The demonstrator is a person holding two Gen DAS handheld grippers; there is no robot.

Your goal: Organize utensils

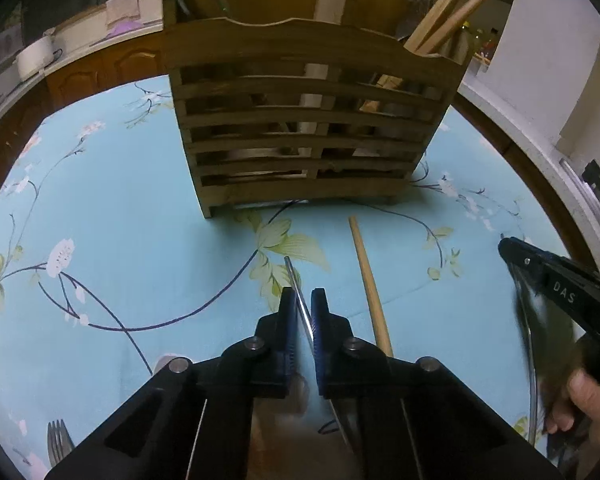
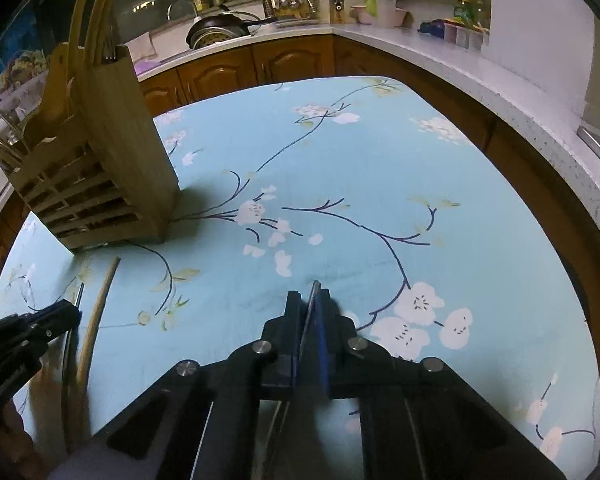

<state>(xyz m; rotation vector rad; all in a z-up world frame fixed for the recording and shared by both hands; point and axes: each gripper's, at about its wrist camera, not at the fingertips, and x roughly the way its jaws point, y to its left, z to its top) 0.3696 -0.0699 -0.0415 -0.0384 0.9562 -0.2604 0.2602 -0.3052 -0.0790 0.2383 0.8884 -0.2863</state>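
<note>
A slatted wooden utensil holder (image 1: 308,120) stands on the blue flowered tablecloth; it also shows in the right wrist view (image 2: 100,184), with chopsticks (image 1: 456,8) and a white-handled utensil standing in it. My left gripper (image 1: 302,300) is shut on a thin metal utensil handle (image 1: 296,284), just in front of the holder. A wooden chopstick (image 1: 370,284) lies on the cloth to its right. My right gripper (image 2: 310,304) is shut on a thin metal utensil (image 2: 313,292), low over the cloth; it shows blurred at the right of the left wrist view (image 1: 548,280).
A metal fork (image 1: 58,438) lies on the cloth at the lower left. The round table (image 2: 340,168) is ringed by wooden cabinets (image 2: 260,64) and a white counter (image 2: 500,92) with pans, bowls and bottles.
</note>
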